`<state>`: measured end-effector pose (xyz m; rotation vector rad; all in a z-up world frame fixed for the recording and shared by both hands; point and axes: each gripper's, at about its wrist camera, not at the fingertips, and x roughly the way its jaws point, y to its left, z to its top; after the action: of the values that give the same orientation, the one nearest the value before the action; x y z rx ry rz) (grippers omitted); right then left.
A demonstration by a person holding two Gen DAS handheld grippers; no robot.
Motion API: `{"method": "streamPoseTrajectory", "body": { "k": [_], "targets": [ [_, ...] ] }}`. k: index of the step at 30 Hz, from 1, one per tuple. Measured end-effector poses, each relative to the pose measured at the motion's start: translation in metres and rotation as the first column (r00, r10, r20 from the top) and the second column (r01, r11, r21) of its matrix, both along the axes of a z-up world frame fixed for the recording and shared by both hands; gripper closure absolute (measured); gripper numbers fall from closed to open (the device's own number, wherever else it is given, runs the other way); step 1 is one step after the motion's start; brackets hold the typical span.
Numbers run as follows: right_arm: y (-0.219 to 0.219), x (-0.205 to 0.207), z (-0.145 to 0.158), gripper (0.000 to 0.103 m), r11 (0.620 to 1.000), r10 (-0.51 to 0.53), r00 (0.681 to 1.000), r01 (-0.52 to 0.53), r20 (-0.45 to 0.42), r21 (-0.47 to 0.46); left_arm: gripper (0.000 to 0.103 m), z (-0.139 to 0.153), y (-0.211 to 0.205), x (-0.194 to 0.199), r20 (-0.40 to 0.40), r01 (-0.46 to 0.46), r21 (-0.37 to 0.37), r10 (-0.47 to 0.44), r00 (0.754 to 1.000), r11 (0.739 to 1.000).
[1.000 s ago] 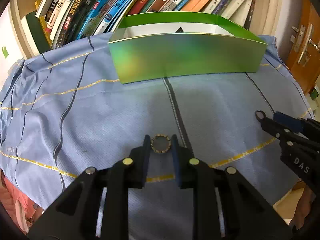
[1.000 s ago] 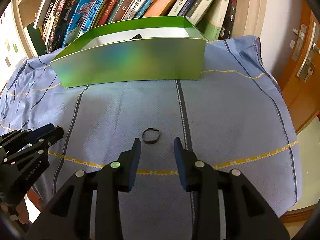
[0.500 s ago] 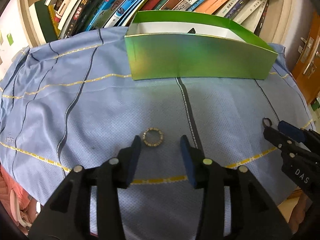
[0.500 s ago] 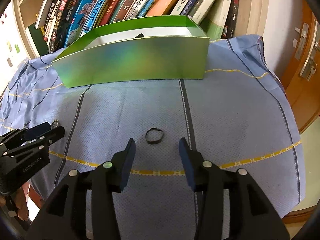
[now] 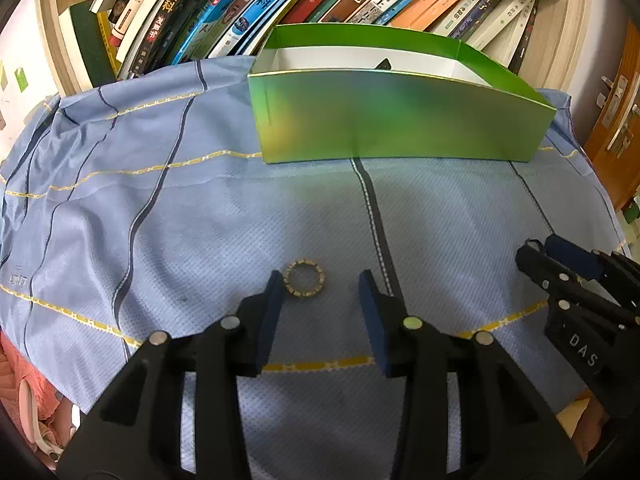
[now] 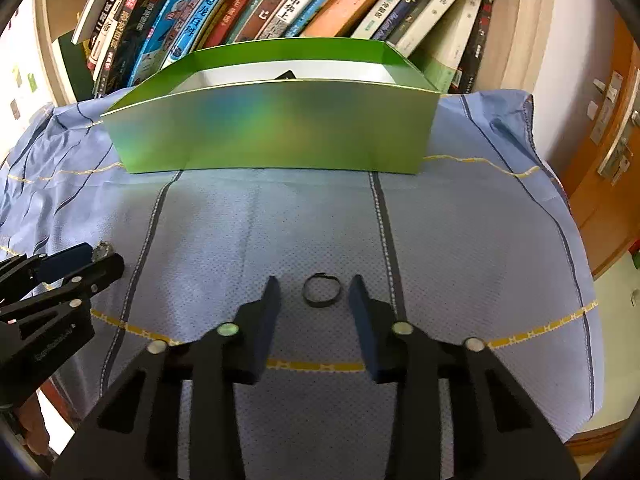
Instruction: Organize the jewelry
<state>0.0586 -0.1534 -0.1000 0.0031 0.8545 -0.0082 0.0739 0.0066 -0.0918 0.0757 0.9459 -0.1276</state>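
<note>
A gold beaded ring (image 5: 305, 279) lies on the blue cloth, just ahead of my left gripper (image 5: 320, 284), close to its left fingertip. The left gripper is open and empty. A dark ring (image 6: 321, 290) lies on the cloth between the tips of my open right gripper (image 6: 314, 290), untouched. A green open box (image 5: 400, 120) stands at the back of the table; it also shows in the right wrist view (image 6: 276, 128). A dark item peeks over its rim (image 6: 286, 75). Each gripper shows at the edge of the other's view.
A blue striped cloth (image 5: 160, 220) covers the table. A shelf of leaning books (image 6: 280, 4) stands right behind the box. A wooden door with a handle (image 6: 616, 152) is to the right. The table's front edge is just below both grippers.
My left gripper has opened wider and let the gold ring lie free on the cloth. My right gripper has opened a little and edged forward around the dark ring.
</note>
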Motion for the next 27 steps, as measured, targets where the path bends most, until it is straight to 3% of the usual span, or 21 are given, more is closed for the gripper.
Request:
{"method": "streamPoseTrajectory", "body": {
  "k": [2, 7, 8, 15, 21, 27],
  "targets": [
    [0.002, 0.000, 0.000, 0.082, 1.000, 0.005, 1.000, -0.005, 0.000, 0.000, 0.069, 0.000, -0.001, 0.000, 0.002, 0.002, -0.001, -0.002, 1.000, 1.000],
    [0.001, 0.001, 0.000, 0.084, 1.000, 0.003, 1.000, -0.003, 0.000, 0.008, 0.077, 0.000, -0.001, 0.001, 0.006, 0.003, -0.006, -0.003, 1.000, 1.000],
    [0.000, 0.001, 0.000, 0.084, 1.000, 0.003, 1.000, -0.003, 0.000, 0.010, 0.083, 0.001, -0.001, 0.001, 0.007, 0.002, -0.006, -0.002, 1.000, 1.000],
    [-0.002, -0.002, 0.011, 0.084, 1.000, 0.002, 1.000, -0.002, 0.028, 0.006, 0.083, 0.007, 0.003, 0.002, 0.016, -0.005, -0.021, 0.005, 1.000, 1.000],
    [-0.008, 0.005, 0.070, 0.084, 1.000, -0.018, 0.982, 0.017, 0.186, 0.006, 0.083, 0.049, 0.001, 0.013, 0.120, 0.011, -0.036, -0.006, 0.993, 0.999],
    [-0.021, 0.032, 0.136, 0.083, 0.997, -0.054, 0.940, 0.033, 0.337, 0.067, 0.083, 0.115, -0.008, 0.037, 0.284, 0.042, -0.064, -0.022, 0.959, 0.997]
  ]
}}
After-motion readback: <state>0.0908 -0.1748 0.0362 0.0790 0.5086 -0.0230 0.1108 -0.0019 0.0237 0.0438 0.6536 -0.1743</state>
